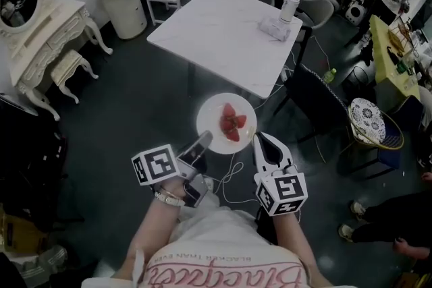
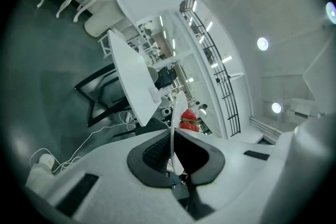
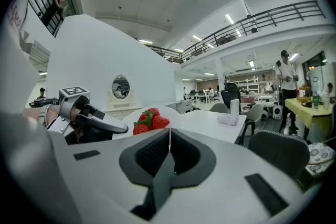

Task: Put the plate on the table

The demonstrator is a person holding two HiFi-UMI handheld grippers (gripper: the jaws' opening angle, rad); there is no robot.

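Observation:
A white plate (image 1: 214, 119) with several red strawberries (image 1: 231, 123) hangs above the dark floor, just short of the near corner of the white table (image 1: 216, 37). My left gripper (image 1: 203, 140) is shut on the plate's left rim. My right gripper (image 1: 260, 140) is shut on its right rim. In the left gripper view the plate (image 2: 177, 107) stands edge-on between the dark pads (image 2: 155, 153), with the strawberries (image 2: 189, 119) beyond. In the right gripper view the plate's rim (image 3: 169, 122) sits between the closed jaws, with the strawberries (image 3: 150, 120) and the left gripper (image 3: 93, 119) behind.
On the table's far right stand a white cup (image 1: 289, 8) and a lying white roll (image 1: 274, 29). Dark chairs (image 1: 317, 101) flank the table's right side. A white cable (image 1: 233, 175) lies on the floor below the plate. A vanity desk (image 1: 40, 44) and stool (image 1: 69, 71) are at the left.

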